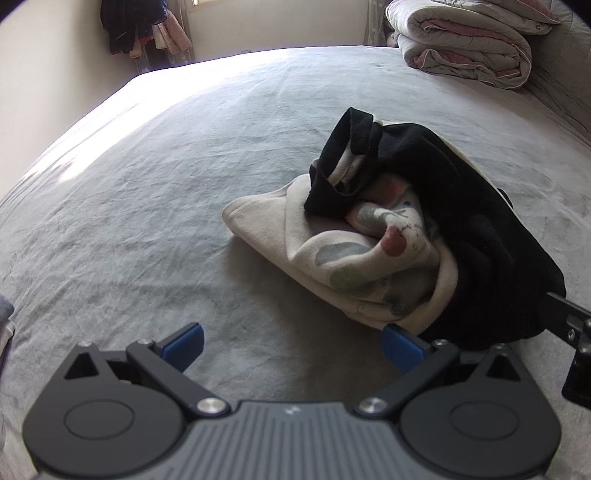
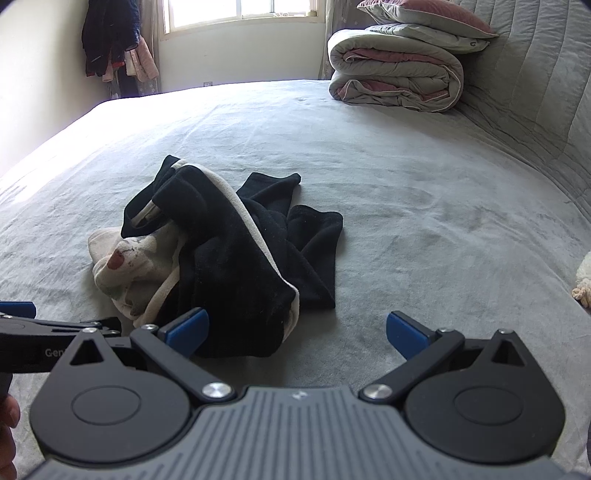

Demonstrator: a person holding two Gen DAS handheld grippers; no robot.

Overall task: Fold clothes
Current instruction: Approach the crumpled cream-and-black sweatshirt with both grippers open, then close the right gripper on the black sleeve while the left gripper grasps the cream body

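The black garment and printed cream garment lie crumpled together on the bed, unfolded; both the left hand-held gripper and the right hand-held gripper are spread wide, holding nothing

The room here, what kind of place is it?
Most likely a home bedroom: a wide bed with a grey cover, a folded quilt near its head, and clothes hanging beside the window.

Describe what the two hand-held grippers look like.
Both match. The left hand-held gripper and the right hand-held gripper each have a ribbed grey body, round black housings on either side, black linkage arms with silver pivot bolts, and blue finger pads. A small white logo marks the grey body. No cables show.
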